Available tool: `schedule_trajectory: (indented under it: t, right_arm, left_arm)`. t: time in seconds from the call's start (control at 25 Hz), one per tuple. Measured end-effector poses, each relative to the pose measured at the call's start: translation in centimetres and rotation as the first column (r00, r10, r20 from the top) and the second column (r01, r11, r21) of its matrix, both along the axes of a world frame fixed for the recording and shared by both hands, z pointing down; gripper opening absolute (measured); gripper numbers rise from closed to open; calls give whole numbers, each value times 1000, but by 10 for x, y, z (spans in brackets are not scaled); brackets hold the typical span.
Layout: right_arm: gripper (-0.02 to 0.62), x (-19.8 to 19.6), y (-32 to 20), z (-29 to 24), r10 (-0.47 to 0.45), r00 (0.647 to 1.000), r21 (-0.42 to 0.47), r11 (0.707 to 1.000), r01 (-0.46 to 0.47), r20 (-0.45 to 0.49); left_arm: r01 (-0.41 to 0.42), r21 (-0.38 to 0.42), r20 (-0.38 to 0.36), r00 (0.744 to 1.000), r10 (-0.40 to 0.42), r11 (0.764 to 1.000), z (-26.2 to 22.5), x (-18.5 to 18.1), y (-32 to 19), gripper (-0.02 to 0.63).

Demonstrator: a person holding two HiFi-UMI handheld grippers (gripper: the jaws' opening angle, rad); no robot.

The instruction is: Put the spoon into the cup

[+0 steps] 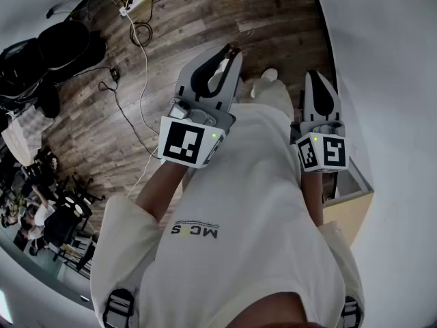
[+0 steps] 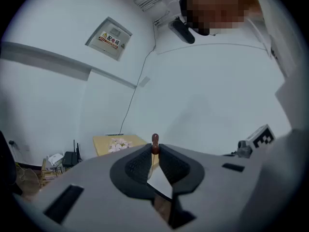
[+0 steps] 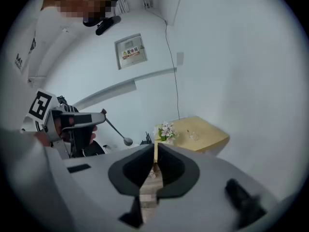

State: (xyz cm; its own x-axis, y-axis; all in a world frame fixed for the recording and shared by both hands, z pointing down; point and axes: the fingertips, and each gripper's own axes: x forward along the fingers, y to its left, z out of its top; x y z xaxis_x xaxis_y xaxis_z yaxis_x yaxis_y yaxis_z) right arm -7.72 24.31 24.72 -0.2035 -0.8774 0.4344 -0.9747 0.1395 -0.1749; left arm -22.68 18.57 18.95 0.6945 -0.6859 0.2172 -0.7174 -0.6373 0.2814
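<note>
My left gripper is shut on a spoon. In the left gripper view the spoon's brown handle end sticks up between the closed pads of the left gripper. The right gripper view shows that gripper from the side, with the spoon slanting down to its metal bowl. My right gripper is held beside the person's body, and its jaws are shut with nothing between them. A small clear object stands on a yellow table; I cannot tell whether it is the cup.
A bunch of pale flowers lies on the yellow table's left end. Below me are a wooden floor with cables and a power strip, dark chairs at the left and a white wall at the right.
</note>
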Motion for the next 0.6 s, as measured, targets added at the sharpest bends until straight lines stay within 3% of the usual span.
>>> schedule_trajectory:
  t: [0.16,0.36,0.6]
  right_arm:
    - [43,17,43,5,4,999,32,999,-5,35]
    - [43,32,109,-5,16,1000,78,997,-16,3]
    - [41,29,184,-4,89,996,80,993,-89,0]
  left_arm:
    - [37,-29,71,997,-35,999,17,7,62,52]
    - [48,-114,45,998,-43,992,13,8,134,52]
    - [-47,-86,65,996,53,995,12,25,185,52]
